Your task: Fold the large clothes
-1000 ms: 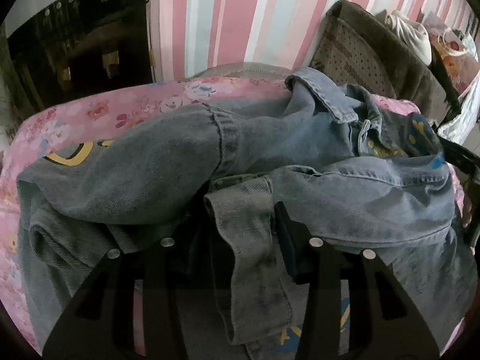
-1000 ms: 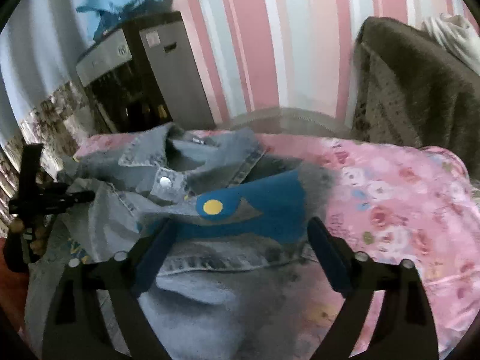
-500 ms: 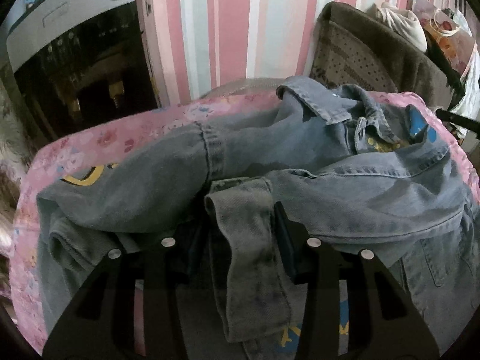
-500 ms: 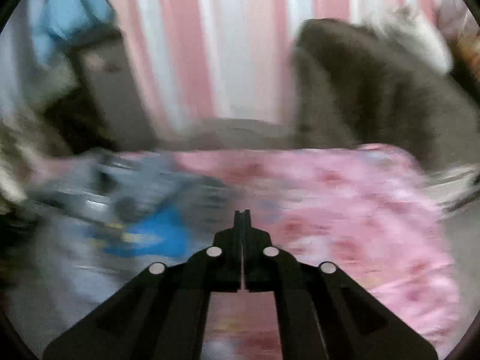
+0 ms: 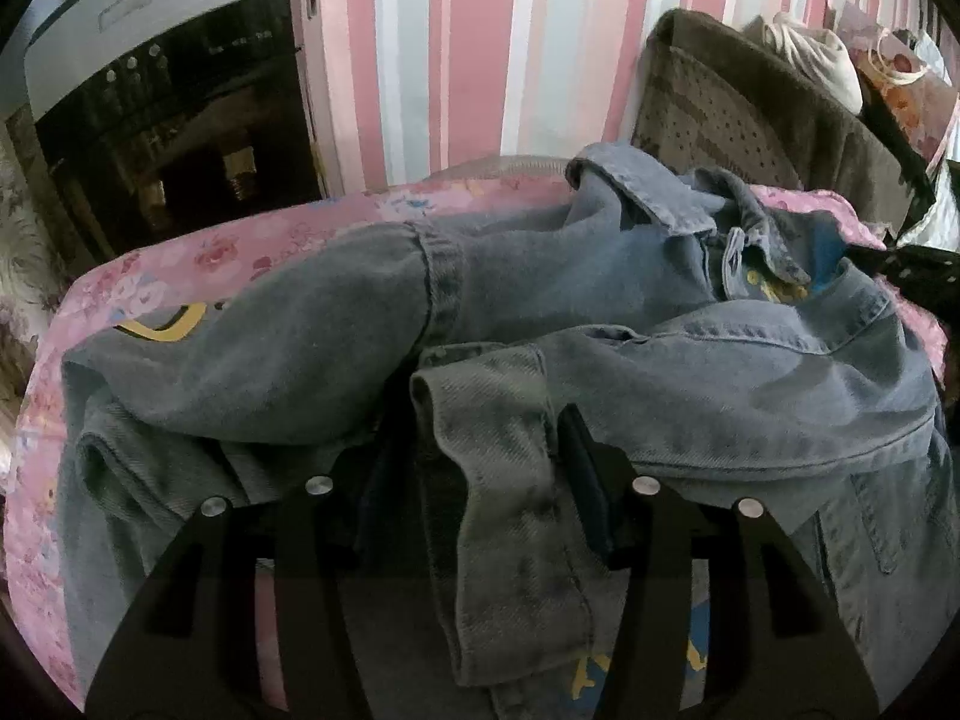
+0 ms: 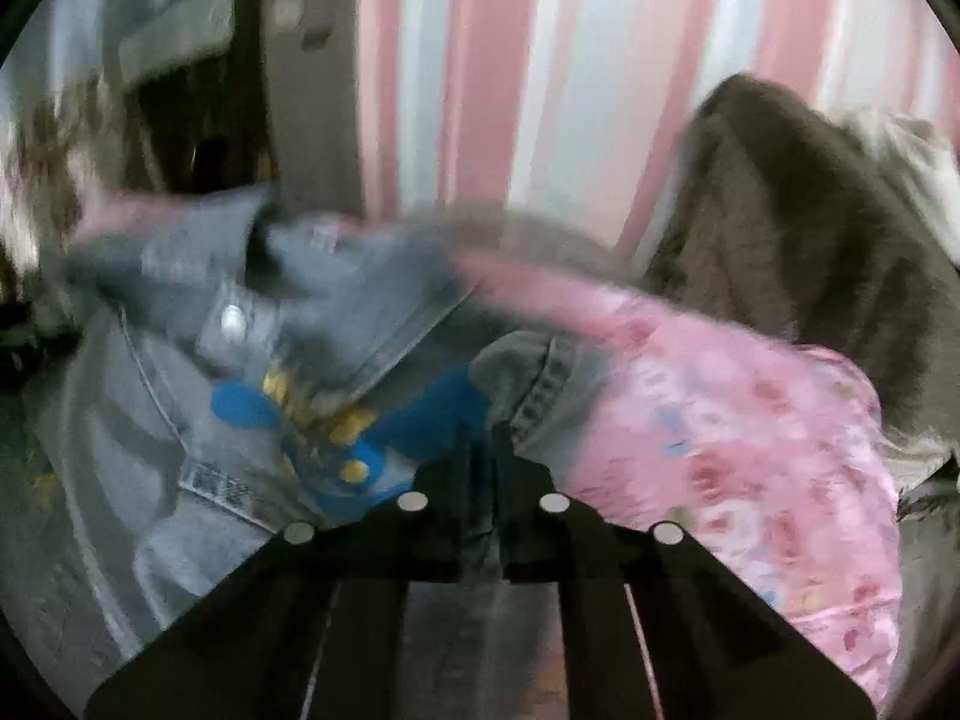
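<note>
Denim jacket (image 5: 600, 312) on pink floral bedcover (image 5: 180, 276), striped wall (image 5: 480, 48).

denim jacket (image 5: 600, 324) heaped over most of the pink floral cover (image 5: 150, 294), little bare cover near the left tongs (image 5: 480, 480). open strip of cover to the right of the right tongs (image 6: 487, 456), see (image 6: 750, 450). far side blocked by striped wall (image 5: 456, 48). dark appliance (image 5: 162, 120) closes far-left corner, brown padded backrest (image 5: 750, 108) closes far-right.
</note>
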### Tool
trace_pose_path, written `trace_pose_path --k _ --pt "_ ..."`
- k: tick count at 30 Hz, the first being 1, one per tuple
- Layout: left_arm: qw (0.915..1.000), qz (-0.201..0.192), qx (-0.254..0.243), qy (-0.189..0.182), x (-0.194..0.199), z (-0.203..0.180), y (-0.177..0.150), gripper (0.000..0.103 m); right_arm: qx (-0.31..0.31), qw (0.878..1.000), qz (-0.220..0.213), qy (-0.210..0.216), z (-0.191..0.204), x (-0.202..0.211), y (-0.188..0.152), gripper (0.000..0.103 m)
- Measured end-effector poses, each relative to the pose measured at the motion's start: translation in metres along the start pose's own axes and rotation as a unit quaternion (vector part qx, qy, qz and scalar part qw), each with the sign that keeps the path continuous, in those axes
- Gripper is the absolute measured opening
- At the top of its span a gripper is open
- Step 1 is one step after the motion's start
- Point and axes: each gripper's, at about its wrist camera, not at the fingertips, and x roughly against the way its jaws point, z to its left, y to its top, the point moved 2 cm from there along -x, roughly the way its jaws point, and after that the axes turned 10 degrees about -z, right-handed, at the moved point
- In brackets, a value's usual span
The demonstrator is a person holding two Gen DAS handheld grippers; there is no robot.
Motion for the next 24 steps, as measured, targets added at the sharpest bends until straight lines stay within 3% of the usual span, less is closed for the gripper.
trace_pose_path --k 2,5,7,9,11,12,14,16,18,19,20,22,24 --pt "0.9998 -0.016 0.005 -0.006 0.006 0.0 0.001 0.047 -0.06 0.998 -0.022 -0.011 -0.035 0.011 0.0 0.005" --pt "0.9994 -0.021 0.012 -0.024 0.005 -0.001 0.0 0.052 -0.135 0.99 0.003 -0.035 -0.085 -0.005 -0.018 0.0" --pt "0.9997 -0.012 0.014 -0.017 0.0 0.002 -0.002 0.059 -0.153 0.985 0.021 -0.075 -0.107 -0.012 -0.032 0.0" --pt "0.9992 -0.006 0.03 -0.027 -0.002 0.008 -0.002 0.062 -0.221 0.973 0.039 -0.049 -0.131 -0.017 -0.044 0.001" --pt "0.999 -0.011 0.034 -0.028 0.002 0.012 0.001 0.068 -0.222 0.975 0.007 -0.029 -0.131 -0.001 -0.039 0.005" --pt "0.9988 -0.013 0.036 -0.031 0.005 0.013 0.003 0.073 -0.208 0.978 0.003 -0.021 -0.125 0.005 -0.035 0.009" --pt "0.9974 -0.008 0.049 -0.052 0.007 0.015 0.009 0.085 -0.183 0.983 -0.011 0.003 -0.106 0.022 -0.023 0.053" --pt "0.9959 0.014 0.058 -0.068 -0.001 0.014 0.013 0.09 -0.161 0.987 -0.022 0.019 -0.085 0.036 -0.014 0.058" --pt "0.9953 0.04 0.057 -0.068 -0.013 0.01 0.015 0.084 -0.128 0.99 -0.015 0.057 -0.048 0.041 -0.006 0.058" --pt "0.9942 0.057 0.05 -0.077 -0.023 0.004 0.017 0.051 -0.119 0.99 -0.01 0.072 -0.036 0.043 -0.007 0.058" --pt "0.9951 0.058 0.042 -0.067 -0.025 0.0 0.018 0.035 -0.11 0.99 -0.002 0.089 -0.021 0.042 -0.009 0.058" --pt "0.9965 0.035 0.036 -0.066 -0.019 -0.01 0.03 0.029 -0.096 0.989 0.005 0.109 -0.004 0.039 -0.014 0.058" --pt "0.995 -0.069 0.0 -0.072 0.024 -0.024 0.054 0.029 -0.062 0.994 -0.004 0.092 0.009 0.041 -0.02 0.058"
